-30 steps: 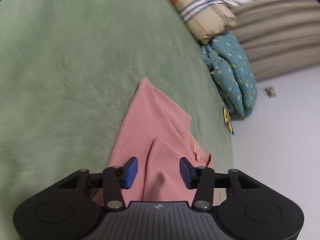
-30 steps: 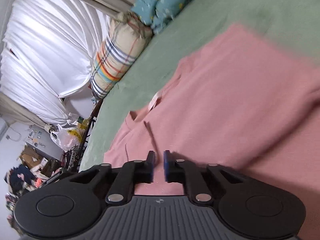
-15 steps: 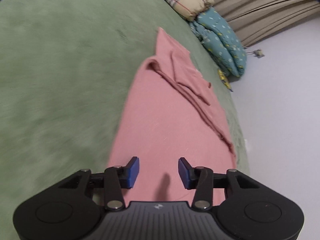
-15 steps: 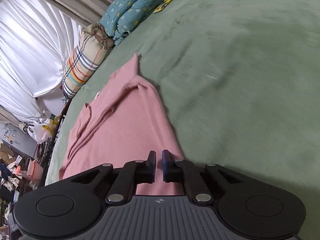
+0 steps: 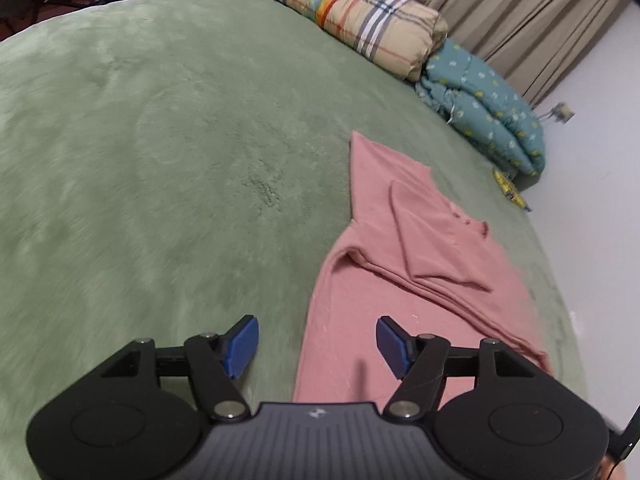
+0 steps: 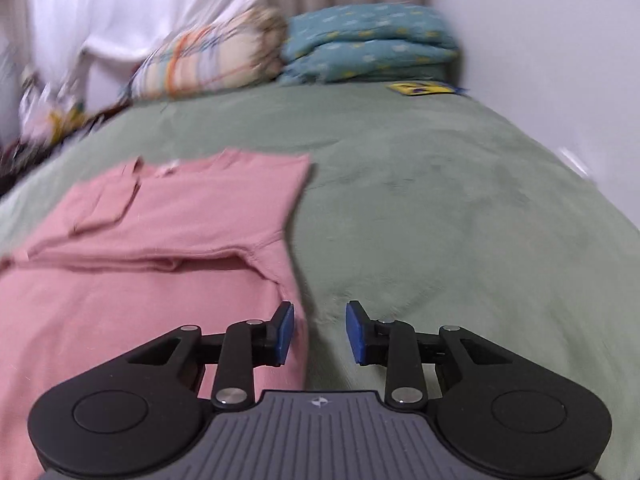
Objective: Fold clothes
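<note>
Pink cotton shirt (image 5: 404, 280) lies partly folded on the green fleece blanket (image 5: 160, 160).
Left gripper (image 5: 317, 346) and right gripper (image 6: 319, 332) both hover spread apart, holding nothing.

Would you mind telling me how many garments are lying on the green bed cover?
1: a pink shirt, partly folded, on the green bed cover before both open grippers. Nothing suggests another hidden.

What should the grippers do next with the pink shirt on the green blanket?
Probably lower the right hand-held gripper, now open and empty, onto the pink shirt's long edge just below it and pinch it there. The shirt lies only partly folded on the green blanket, and the left hand-held gripper is open too.
</note>
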`<control>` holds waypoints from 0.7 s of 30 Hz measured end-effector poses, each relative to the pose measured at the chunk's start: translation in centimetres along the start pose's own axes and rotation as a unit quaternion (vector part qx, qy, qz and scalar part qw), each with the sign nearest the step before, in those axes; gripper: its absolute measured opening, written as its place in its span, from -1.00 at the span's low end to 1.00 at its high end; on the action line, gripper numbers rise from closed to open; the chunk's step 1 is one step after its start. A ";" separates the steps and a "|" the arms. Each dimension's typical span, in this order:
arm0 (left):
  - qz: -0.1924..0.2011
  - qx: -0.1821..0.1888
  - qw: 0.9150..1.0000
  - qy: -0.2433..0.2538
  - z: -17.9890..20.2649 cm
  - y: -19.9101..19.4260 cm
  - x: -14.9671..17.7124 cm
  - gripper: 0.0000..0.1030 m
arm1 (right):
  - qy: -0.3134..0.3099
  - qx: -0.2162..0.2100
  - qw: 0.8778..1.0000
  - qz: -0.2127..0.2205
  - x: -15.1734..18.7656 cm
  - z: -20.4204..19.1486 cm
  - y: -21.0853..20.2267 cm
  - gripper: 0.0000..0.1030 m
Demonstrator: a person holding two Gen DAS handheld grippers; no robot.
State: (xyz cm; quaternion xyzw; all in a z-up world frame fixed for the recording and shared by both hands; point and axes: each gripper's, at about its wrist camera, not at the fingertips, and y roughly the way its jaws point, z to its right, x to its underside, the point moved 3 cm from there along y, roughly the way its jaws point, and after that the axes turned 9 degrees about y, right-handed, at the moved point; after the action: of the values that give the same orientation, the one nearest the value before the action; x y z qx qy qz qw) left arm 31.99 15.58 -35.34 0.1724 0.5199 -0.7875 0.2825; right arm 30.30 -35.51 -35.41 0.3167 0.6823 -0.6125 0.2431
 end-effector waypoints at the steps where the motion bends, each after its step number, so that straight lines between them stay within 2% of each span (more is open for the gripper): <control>1: 0.000 0.002 1.000 0.006 0.2 0.8 -0.3 0.26 | -0.008 -0.003 1.000 -0.002 -0.1 -0.3 0.2 -0.54; 2: 0.002 0.001 1.000 0.012 0.4 1.3 -0.3 0.26 | -0.030 0.003 1.000 -0.004 0.1 -0.6 0.3 -0.91; 4: 0.005 0.000 1.000 0.023 0.7 2.0 -0.3 0.26 | -0.077 0.024 0.997 -0.001 0.4 -1.1 0.1 -0.94; 5: 0.009 -0.003 0.999 0.038 0.9 2.2 -0.4 0.26 | -0.133 0.053 0.990 0.014 0.8 -1.9 -0.3 -0.94; 8: 0.013 -0.012 0.998 0.068 1.3 2.2 -0.1 0.26 | -0.199 0.086 0.975 0.040 1.9 -3.4 -1.0 -0.94; 11: 0.027 -0.034 0.994 0.103 1.9 2.3 -0.1 0.25 | -0.164 0.087 0.982 0.037 2.2 -3.0 -0.3 -0.94; 14: 0.041 -0.049 0.993 0.104 2.0 3.0 -0.8 0.22 | -0.139 0.084 0.986 0.044 1.9 -2.8 -0.6 -0.94; 15: 0.045 -0.054 0.992 0.103 2.0 3.3 -1.1 0.14 | -0.132 0.082 0.987 0.047 1.8 -2.7 -0.8 -0.94; 17: 0.040 -0.069 0.990 0.118 2.0 4.2 -1.5 -0.33 | -0.131 0.081 0.987 0.047 1.8 -2.8 -0.8 -0.94; 18: 0.034 -0.079 0.987 0.134 2.2 4.7 -1.5 -0.64 | -0.132 0.081 0.987 0.047 1.8 -2.9 -0.8 -0.94; 21: 0.037 -0.106 0.975 0.190 3.4 5.2 -1.1 -0.76 | -0.162 0.099 0.981 0.044 2.4 -3.7 -0.6 -0.94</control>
State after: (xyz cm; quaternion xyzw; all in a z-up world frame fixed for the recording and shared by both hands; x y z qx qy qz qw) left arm 36.15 11.20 -37.11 0.3076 0.6378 -0.6695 0.2243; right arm 28.44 -31.60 -36.20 0.2656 0.5555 -0.7087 0.3445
